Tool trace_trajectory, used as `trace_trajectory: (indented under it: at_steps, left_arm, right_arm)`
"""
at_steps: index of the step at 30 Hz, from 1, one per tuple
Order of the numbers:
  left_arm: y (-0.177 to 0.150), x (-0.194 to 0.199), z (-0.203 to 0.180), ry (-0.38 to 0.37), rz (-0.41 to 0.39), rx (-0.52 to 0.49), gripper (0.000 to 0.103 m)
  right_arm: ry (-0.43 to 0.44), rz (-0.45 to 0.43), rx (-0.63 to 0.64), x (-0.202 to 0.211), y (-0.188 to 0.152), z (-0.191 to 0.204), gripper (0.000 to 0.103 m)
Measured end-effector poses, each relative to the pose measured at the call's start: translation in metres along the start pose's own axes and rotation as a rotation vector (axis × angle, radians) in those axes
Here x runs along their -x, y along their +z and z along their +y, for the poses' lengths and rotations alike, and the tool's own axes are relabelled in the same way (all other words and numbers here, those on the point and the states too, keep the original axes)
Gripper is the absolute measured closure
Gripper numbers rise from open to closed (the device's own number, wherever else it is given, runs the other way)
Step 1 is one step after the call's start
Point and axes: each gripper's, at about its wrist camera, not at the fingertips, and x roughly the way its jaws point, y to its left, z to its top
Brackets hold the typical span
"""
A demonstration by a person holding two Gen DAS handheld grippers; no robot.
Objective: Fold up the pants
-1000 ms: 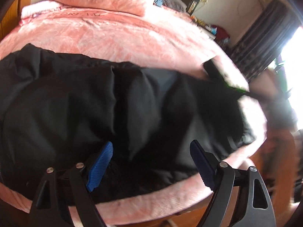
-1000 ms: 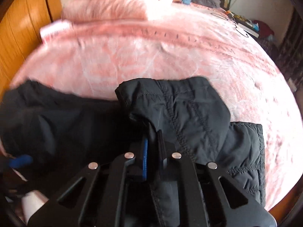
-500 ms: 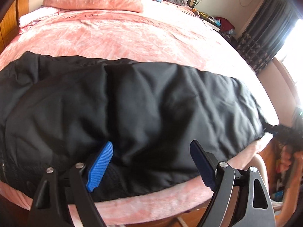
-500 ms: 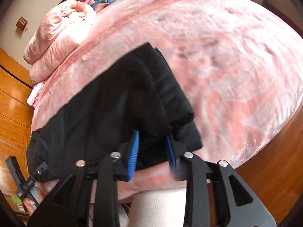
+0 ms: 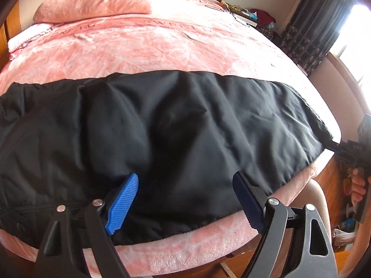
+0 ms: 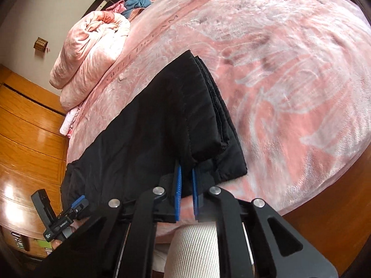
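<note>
Black quilted pants (image 5: 174, 127) lie stretched across the near edge of a pink bed (image 5: 162, 41). My left gripper (image 5: 185, 199) is open, its blue pads spread just above the pants near the bed's front edge. My right gripper (image 6: 186, 183) has its jaws nearly closed at the pants' leg-end hem (image 6: 208, 139), where the two legs lie stacked; a narrow gap shows between the pads and the hem lies just ahead of them. The right gripper also shows in the left wrist view (image 5: 347, 148) at the pants' right end. The left gripper shows in the right wrist view (image 6: 76, 206).
Folded pink quilts (image 5: 102, 0) are piled at the head of the bed. A wooden wardrobe (image 6: 25, 143) stands to the left. Dark curtains (image 5: 320, 30) and a bright window are at the right. Clutter sits on a stand (image 5: 250, 18) beyond the bed. My leg (image 6: 192, 252) is below.
The right gripper carried the folded leg end out to the right and laid it flat, so the pants are now stretched long. Its jaws have narrowed again. The left gripper stayed open in place.
</note>
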Motion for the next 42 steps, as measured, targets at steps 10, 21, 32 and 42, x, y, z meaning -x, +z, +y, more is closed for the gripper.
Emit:
trace_trajectory:
  at_steps: [10,21,32,42]
  left_arm:
    - [0.003,0.005,0.009,-0.011,-0.018,0.020,0.019]
    - [0.021,-0.002,0.005,-0.032,-0.033,-0.033,0.019]
    - [0.027,-0.004,0.006,-0.116,0.001,-0.105,0.017]
    - [0.132,-0.020,0.057,-0.229,0.136,-0.135,0.037]
  right_arm:
    - [-0.230,-0.037,0.144,0.008,-0.006,0.022,0.056]
    - [-0.222,-0.097,0.415,-0.021,0.000,0.127,0.058]
    - [-0.278,0.059,0.457,-0.085,-0.016,0.130,0.058]
    - [-0.151,0.032,0.505,-0.098,-0.004,0.171,0.053]
